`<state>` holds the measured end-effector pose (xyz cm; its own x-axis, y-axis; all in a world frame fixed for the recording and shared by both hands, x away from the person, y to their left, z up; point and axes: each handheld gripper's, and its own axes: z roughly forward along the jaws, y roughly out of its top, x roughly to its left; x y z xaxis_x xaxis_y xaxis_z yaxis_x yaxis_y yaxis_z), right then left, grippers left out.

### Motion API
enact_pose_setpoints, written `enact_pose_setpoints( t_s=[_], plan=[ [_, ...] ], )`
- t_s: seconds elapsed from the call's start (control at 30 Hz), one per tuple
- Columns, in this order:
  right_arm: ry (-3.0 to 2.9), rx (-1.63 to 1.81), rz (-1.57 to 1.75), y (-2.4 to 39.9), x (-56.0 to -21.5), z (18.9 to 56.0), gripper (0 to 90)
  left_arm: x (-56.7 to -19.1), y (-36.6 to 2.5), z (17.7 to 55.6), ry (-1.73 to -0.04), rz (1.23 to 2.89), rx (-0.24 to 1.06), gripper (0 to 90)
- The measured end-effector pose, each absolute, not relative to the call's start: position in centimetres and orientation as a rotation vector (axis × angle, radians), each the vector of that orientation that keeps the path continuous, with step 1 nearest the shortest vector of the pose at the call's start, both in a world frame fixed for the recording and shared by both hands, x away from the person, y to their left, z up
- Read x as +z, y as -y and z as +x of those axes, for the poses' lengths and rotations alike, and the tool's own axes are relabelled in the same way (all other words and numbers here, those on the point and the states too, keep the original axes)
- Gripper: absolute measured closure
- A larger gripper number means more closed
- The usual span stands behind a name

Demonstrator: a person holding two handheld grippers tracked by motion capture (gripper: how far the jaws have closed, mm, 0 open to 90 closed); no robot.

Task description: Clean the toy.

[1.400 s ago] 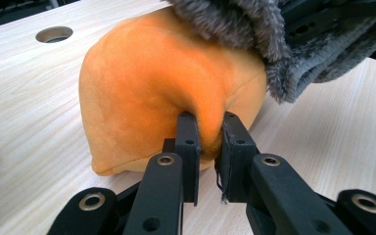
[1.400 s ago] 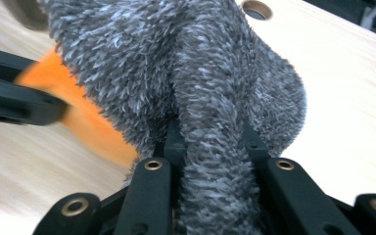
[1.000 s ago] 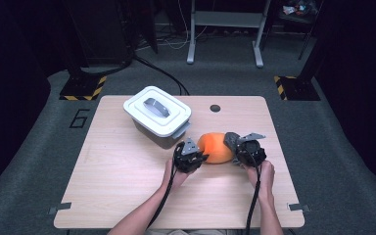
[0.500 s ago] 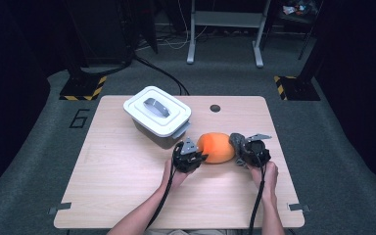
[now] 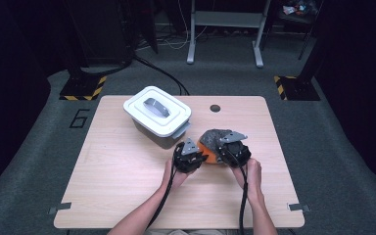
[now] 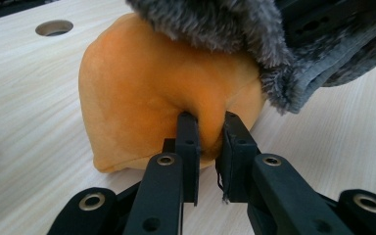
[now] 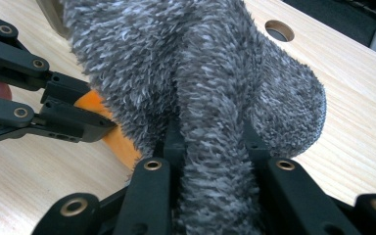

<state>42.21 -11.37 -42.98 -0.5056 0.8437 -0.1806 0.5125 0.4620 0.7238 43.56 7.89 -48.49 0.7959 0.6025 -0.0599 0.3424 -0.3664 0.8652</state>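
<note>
White lidded plastic bin point(image 5: 157, 116) sits just behind; left gripper point(image 6: 208, 142) pinches the orange plush fabric point(image 6: 152, 88), right gripper point(image 7: 210, 142) clamps its grey fuzzy part point(image 7: 200, 73), seemingly draped over.

The grey fuzzy cloth point(image 7: 200, 93) hides the right tool's point(image 7: 210, 142) jaw tips.

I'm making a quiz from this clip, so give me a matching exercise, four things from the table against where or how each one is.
Things:
1. orange cloth
2. grey fuzzy cloth
3. white lidded bin
4. round hole

States:
A. pinched by the right gripper
B. in the tabletop, at the far edge
C. standing left of the cloths, lid on
D. pinched by the left gripper

Pairs: 1-D, 2-A, 3-C, 4-B
</note>
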Motion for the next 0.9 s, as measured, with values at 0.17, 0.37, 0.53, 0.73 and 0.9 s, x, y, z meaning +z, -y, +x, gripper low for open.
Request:
enact_pose_setpoints(
  t_s=[0.17, 0.37, 0.53, 0.73, 0.9],
  plan=[
    [-2.172, 0.836, 1.172, 12.6, -43.2, 42.3, 72.5, -48.5, -7.6, 43.4, -0.699, 1.984, 0.339, 80.5],
    [-2.123, 0.801, 1.273, 14.7, -44.0, 42.9, 72.4, -48.5, -7.7, 43.5, -0.7, 1.987, 0.332, 80.5],
    [-2.113, 0.794, 1.331, 16.4, -45.1, 43.6, 72.3, -48.5, -7.6, 43.5, -0.701, 1.987, 0.333, 80.6],
    [-2.114, 0.765, 1.414, 17.7, -46.8, 44.7, 72.3, -48.5, -7.6, 43.5, -0.699, 1.987, 0.336, 80.5],
    [-2.134, 0.746, 1.457, 18.2, -47.9, 45.4, 72.2, -48.5, -7.6, 43.5, -0.699, 1.988, 0.336, 80.5]
  ],
)
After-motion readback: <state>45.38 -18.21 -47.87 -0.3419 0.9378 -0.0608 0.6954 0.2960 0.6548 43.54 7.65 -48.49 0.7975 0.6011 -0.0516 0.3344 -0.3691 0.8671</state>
